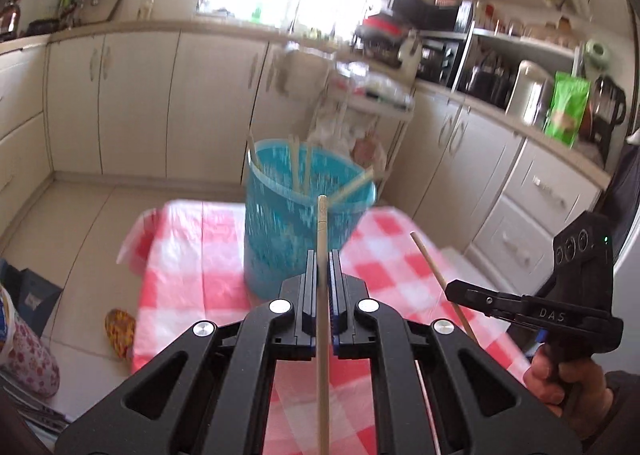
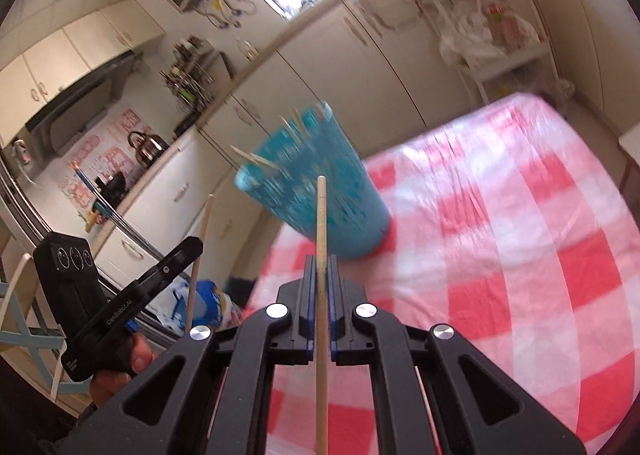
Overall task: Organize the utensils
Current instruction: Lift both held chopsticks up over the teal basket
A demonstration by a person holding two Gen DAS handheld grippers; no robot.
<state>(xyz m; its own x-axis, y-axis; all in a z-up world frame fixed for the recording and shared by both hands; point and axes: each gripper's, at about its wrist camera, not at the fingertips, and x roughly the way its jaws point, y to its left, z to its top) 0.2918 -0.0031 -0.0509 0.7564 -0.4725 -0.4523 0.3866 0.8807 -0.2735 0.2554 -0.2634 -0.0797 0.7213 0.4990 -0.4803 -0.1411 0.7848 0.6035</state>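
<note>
The thin pale wooden chopstick in my left gripper is clamped between the blue-padded fingers, its tip reaching forward to the rim of the tall blue perforated plastic holder. My right gripper is clamped on a second pale wooden chopstick, which likewise points at that holder. The holder stands upright on the desk, on the red-and-white checked plastic tablecloth, with several more wooden chopsticks leaning inside it, their ends above the rim. From the left camera my right hand shows at the lower right, gripping its black handle. Cream kitchen cabinets line the walls behind.
</note>
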